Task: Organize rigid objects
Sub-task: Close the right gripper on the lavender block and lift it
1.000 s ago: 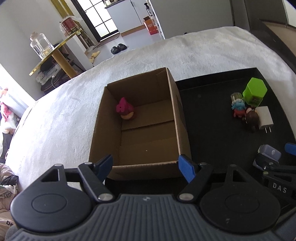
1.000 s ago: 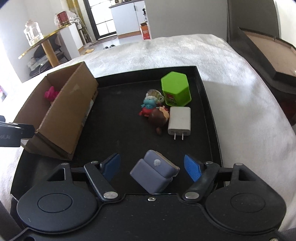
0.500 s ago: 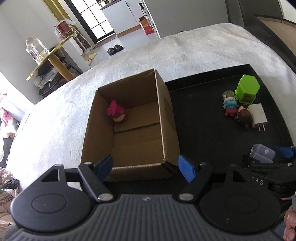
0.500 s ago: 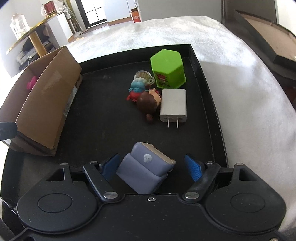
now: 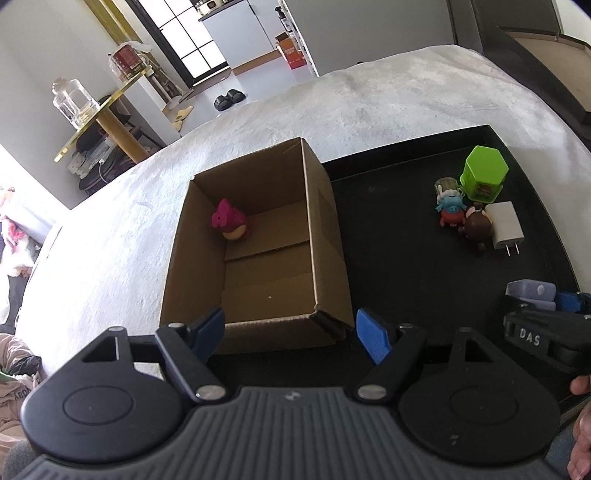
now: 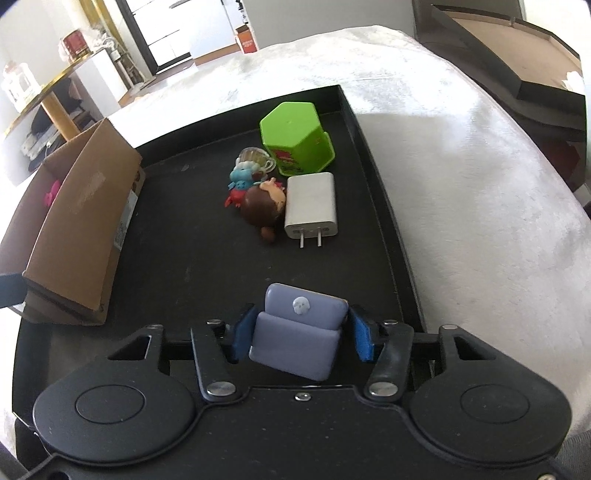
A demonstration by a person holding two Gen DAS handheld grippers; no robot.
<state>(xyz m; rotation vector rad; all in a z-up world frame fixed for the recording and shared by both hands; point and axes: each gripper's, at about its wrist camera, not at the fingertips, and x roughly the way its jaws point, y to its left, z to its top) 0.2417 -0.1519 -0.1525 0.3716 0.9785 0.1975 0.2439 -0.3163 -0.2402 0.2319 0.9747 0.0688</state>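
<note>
Jaws of right gripper [image 6: 301, 332] just closed, pads against flanks of lavender case [image 6: 295, 332] at near edge of black tray [image 6: 373, 155]. Case looks light, stiff, smooth; grip flat sides low. Left gripper [image 5: 290, 330] wide, empty, before cardboard box [image 5: 325, 229].

A home, lived-in. Work surface is a bed under a white plush blanket [image 5: 369, 107]. Beyond it: black slippers [image 5: 229, 99] on a pale floor, dark-framed glass door [image 5: 177, 40], gold-legged side table [image 5: 107, 118] carrying a glass jar [image 5: 72, 99], a red tin [image 5: 127, 61] on a white shelf, white cabinet [image 5: 255, 29] further back. Clothing heaped at the left edge [image 5: 14, 221].
</note>
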